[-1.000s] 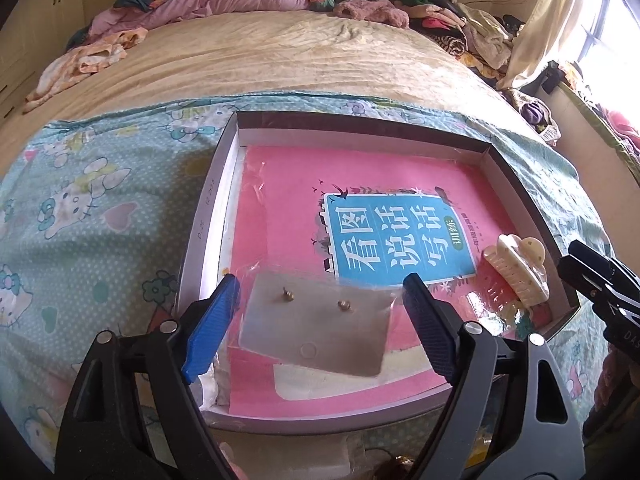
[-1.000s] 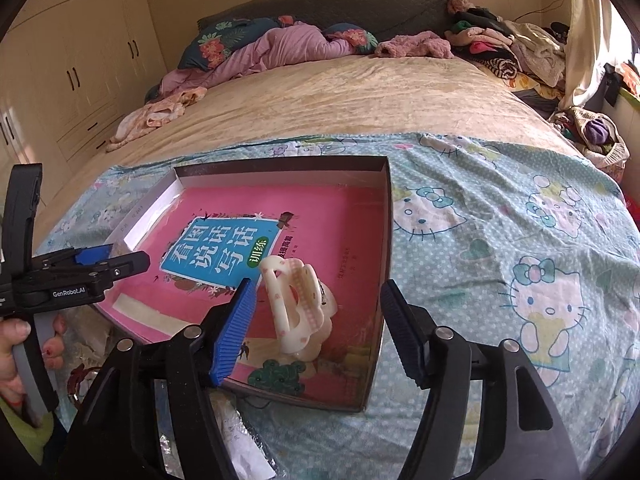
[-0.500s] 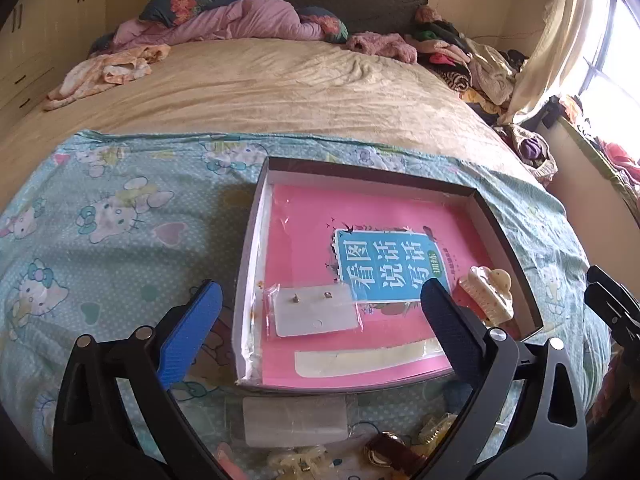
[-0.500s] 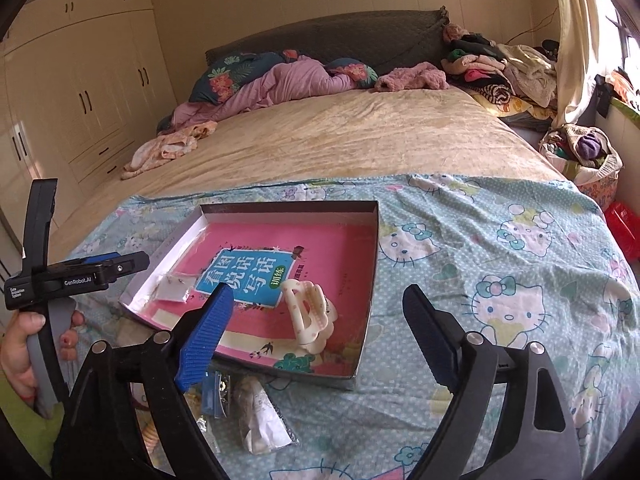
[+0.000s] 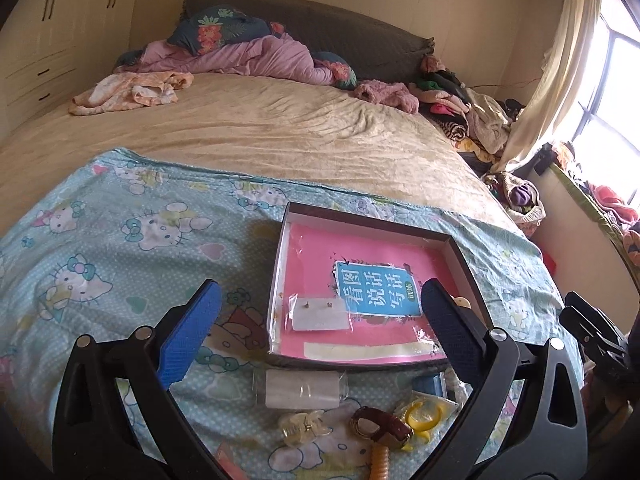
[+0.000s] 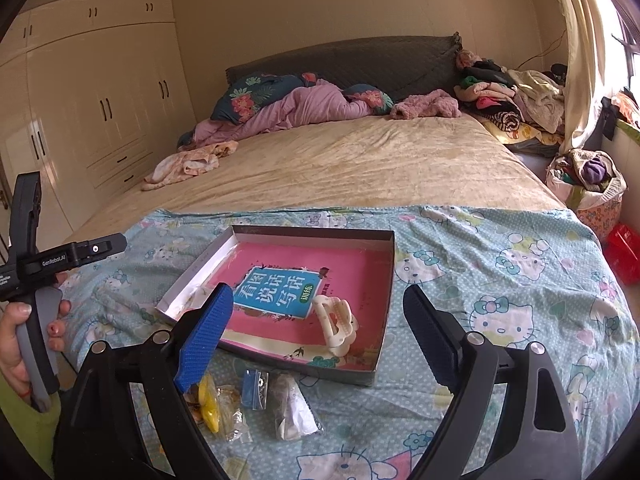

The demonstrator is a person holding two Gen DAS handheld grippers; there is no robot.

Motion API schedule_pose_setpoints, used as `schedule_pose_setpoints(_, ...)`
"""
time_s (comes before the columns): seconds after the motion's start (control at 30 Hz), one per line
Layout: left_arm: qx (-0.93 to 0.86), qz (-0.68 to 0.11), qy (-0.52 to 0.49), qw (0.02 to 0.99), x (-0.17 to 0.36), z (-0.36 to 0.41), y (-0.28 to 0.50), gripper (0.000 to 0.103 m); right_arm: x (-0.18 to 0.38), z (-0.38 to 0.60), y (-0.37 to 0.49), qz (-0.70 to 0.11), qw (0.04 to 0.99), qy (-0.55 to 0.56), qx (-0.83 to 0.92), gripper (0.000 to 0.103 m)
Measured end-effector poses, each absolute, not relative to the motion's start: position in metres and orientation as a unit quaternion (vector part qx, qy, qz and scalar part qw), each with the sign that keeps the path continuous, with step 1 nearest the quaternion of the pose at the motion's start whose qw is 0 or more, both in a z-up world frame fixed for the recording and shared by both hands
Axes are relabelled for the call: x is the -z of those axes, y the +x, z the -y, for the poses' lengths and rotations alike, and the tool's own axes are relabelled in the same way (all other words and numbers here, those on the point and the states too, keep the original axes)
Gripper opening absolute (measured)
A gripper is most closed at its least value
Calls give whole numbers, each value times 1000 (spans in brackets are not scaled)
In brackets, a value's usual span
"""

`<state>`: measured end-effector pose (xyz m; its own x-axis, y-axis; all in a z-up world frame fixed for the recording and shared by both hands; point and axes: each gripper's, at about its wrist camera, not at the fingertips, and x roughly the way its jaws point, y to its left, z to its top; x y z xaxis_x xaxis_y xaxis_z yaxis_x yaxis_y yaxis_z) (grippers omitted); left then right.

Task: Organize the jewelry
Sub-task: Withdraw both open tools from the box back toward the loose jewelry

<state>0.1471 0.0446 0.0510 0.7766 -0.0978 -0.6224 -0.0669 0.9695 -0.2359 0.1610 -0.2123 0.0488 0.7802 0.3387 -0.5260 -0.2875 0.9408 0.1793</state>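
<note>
While both tools are held above the bed, the left gripper (image 5: 318, 330) is spread wide with nothing gripped, and the earring card (image 5: 320, 314) is seen just ahead between its fingers, inside the shallow box (image 5: 366, 222). Further right, the white hair claw (image 6: 336, 326) is laid in the same box, ahead of the right gripper (image 6: 318, 332), likewise wide apart and unladen.
</note>
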Motion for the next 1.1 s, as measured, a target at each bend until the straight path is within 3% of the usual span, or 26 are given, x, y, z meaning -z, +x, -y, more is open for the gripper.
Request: schedule_pose_setpoints(1.1,26,-360,-62,931,-28,-10,64,93,-41,187,112,-311,924,24,-221,86)
